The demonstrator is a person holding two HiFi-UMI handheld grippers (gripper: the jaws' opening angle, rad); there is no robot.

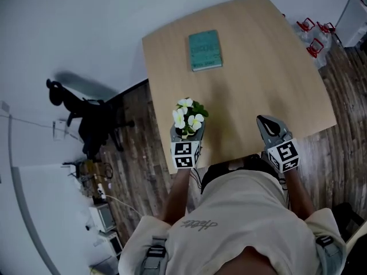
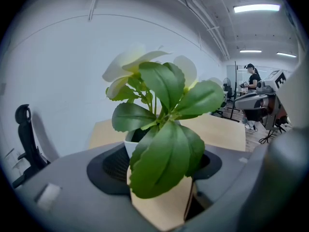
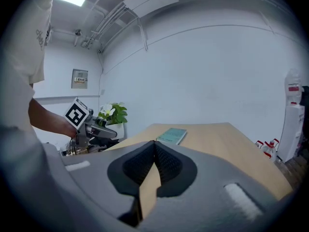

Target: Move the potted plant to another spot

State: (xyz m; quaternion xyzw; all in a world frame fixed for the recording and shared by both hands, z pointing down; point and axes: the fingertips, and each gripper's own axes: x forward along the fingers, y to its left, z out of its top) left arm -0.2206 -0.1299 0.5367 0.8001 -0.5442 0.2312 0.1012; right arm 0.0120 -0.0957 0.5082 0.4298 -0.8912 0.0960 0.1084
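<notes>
White pot [image 2: 129, 148] is clamped between the left claw's [image 2: 161, 161] pads, with the jaws fairly wide around it. Plant [image 2: 164, 124] is upright, its leaves and pale flowers rising straight above the jaws and filling that claw's view. Claw and plant sit at the table's [image 1: 258, 79] near left edge; can't tell if the pot touches the top. Right claw [image 3: 154, 143] is well off to the left claw's right, over the near edge. Its jaws are pinched together, tips touching, nothing between. Teal book [image 1: 205, 50] lies flat far ahead of both claws, nearer the far edge. Black chair [image 1: 86, 116] stands on the floor off to the left claw's left. Person [image 2: 251, 76] stands far ahead-right of the left claw.
</notes>
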